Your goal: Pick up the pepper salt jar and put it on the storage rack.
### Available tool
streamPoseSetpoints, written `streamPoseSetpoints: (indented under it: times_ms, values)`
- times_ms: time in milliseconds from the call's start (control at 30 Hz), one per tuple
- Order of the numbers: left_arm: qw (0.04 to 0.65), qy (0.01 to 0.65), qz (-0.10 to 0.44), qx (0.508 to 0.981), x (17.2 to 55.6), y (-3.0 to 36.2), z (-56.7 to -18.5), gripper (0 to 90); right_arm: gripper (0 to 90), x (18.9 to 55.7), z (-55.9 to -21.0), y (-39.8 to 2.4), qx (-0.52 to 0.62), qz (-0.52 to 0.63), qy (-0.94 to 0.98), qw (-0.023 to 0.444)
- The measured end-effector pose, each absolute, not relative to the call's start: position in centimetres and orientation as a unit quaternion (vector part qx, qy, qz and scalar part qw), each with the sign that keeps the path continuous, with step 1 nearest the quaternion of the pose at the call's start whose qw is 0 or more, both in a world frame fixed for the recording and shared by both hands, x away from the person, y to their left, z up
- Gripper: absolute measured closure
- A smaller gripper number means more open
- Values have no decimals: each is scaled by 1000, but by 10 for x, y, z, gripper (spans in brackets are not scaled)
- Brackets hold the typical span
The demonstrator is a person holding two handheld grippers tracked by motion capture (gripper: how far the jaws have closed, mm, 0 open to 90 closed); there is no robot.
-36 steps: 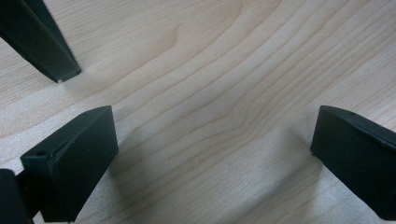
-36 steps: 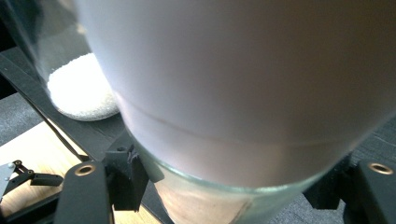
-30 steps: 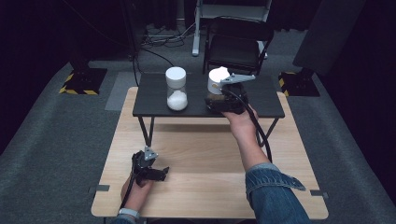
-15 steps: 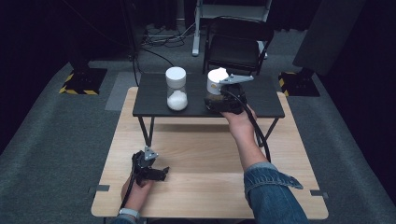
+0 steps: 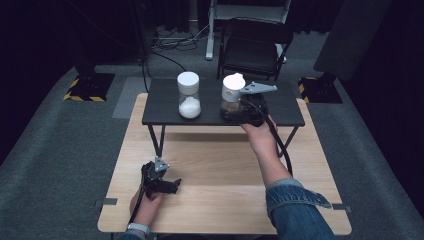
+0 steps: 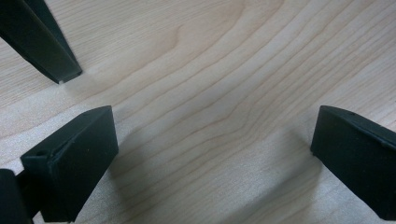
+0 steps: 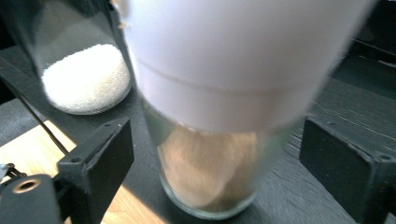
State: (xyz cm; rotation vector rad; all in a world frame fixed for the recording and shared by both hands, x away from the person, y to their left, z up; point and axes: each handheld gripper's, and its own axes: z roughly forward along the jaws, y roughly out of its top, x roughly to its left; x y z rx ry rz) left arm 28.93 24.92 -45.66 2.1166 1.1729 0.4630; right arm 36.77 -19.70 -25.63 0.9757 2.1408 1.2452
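Inspector: Status of right gripper [image 7: 215, 154]?

Clerk: Jaws spread wide either side of the brown jar [image 7: 210, 172] on the black shelf [image 5: 280, 107], no contact. Against a second ago, gripper and jar sit much the same; little progress toward a grip.

Inspector: Left gripper [image 6: 212, 149]?

Clerk: Agape, empty, resting low over the table [image 6: 224, 70]. White jar [image 5: 189, 95] stands beside, untouched.

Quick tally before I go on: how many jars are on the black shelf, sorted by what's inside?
Jar of white grains: 1
Jar of brown contents: 1
Total: 2 jars, both with white lids, on the black shelf.
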Motion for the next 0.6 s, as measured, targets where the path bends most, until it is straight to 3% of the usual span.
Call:
streamPoseSetpoints:
  times_ms: [600]
  values:
    - [332, 450, 177, 810, 289, 249, -457, 5, 66, 319, -255, -246, 342, 473, 775, 244]
